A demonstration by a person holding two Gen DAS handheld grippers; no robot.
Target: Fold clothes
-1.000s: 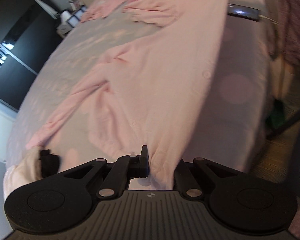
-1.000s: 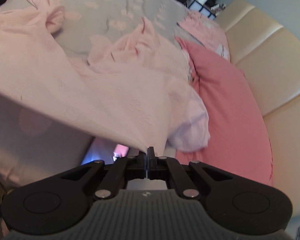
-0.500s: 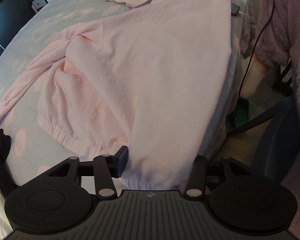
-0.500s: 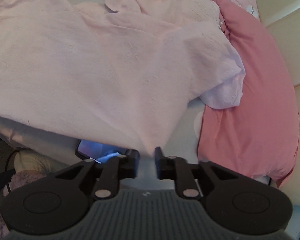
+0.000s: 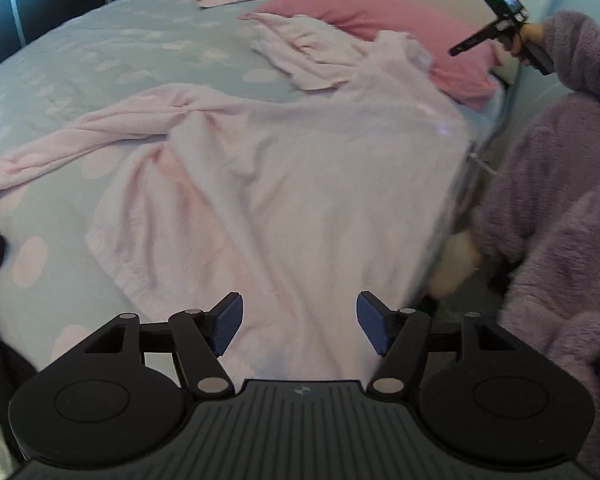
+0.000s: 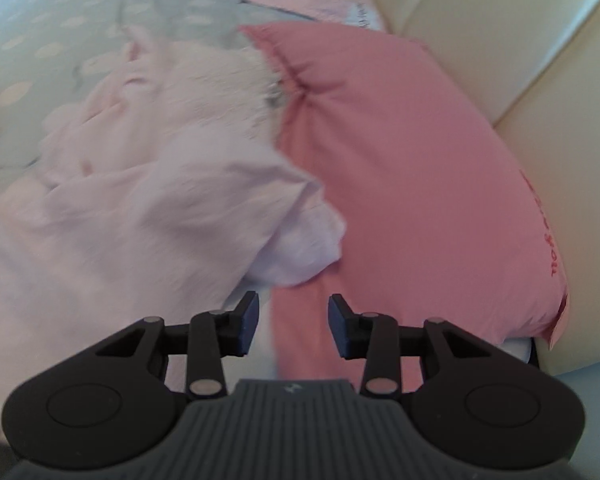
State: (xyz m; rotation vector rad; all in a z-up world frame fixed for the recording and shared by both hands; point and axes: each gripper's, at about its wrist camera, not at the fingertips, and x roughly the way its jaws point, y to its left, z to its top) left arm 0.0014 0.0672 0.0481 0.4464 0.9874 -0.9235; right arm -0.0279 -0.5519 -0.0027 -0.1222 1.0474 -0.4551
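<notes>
The large pale pink soft-knit garment (image 5: 300,184) lies spread across the grey bed cover with pale pink spots (image 5: 100,64), one long sleeve trailing to the left and its near edge draped over the side of the bed, a layout that probably leaves the body flat enough to fold next. The left hand-held gripper (image 5: 299,326) hovers over the hem, its jaws opening with cloth below them but nothing pressed between the blue pads (image 5: 228,326). The right hand-held gripper (image 6: 293,326), borne by a person in a fluffy lilac sleeve (image 5: 580,52), is likewise opening and empty, above the garment's upper corner (image 6: 292,240) where it rests against the deep pink pillow (image 6: 420,160) by the cream padded headboard (image 6: 520,40). No basket, drawer or other container shows, so nothing is stored yet
</notes>
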